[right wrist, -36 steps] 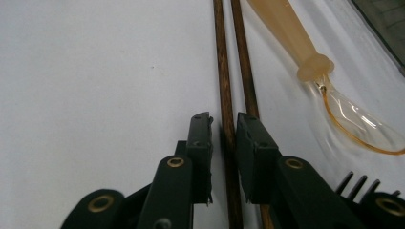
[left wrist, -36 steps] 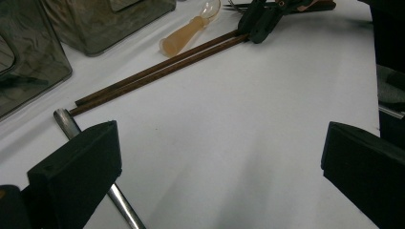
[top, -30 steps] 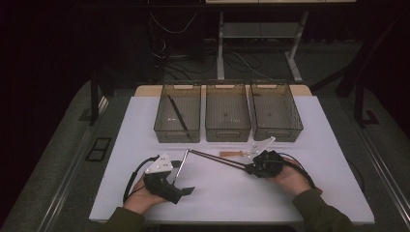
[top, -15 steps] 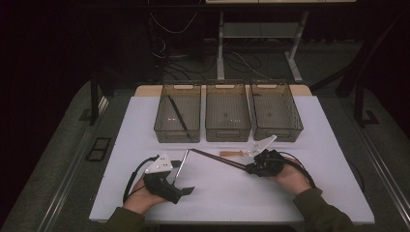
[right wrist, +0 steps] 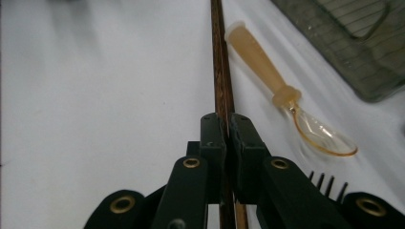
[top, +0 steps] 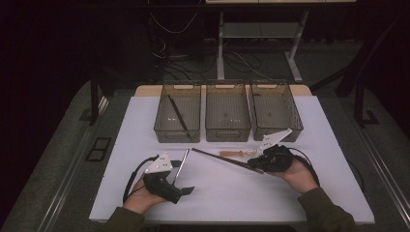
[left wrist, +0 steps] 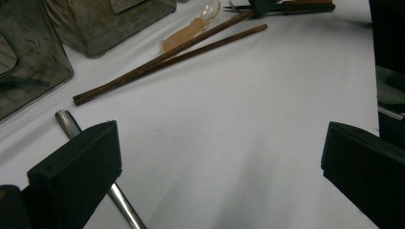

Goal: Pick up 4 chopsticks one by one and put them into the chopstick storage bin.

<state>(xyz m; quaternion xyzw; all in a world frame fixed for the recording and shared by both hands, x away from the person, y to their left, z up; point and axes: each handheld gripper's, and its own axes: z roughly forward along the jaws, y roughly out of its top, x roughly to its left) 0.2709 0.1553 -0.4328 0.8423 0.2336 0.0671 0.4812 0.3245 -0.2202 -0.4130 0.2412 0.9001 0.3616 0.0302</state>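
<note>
Right gripper (top: 263, 160) jaws clamped tight on the brown chopsticks (top: 220, 160), which lie on the white table (top: 309, 198) before the middle bin (top: 227, 114); left gripper (top: 186, 191) wide open, holding nothing, beside a metal rod (top: 181, 165)

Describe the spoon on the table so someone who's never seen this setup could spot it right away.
Start at the three bins along the white table's far edge. Just in front of the right bin, beside the dark wooden chopsticks clamped in the right claw, lies the spoon. It alone is translucent amber plastic with a clear bowl.
</note>
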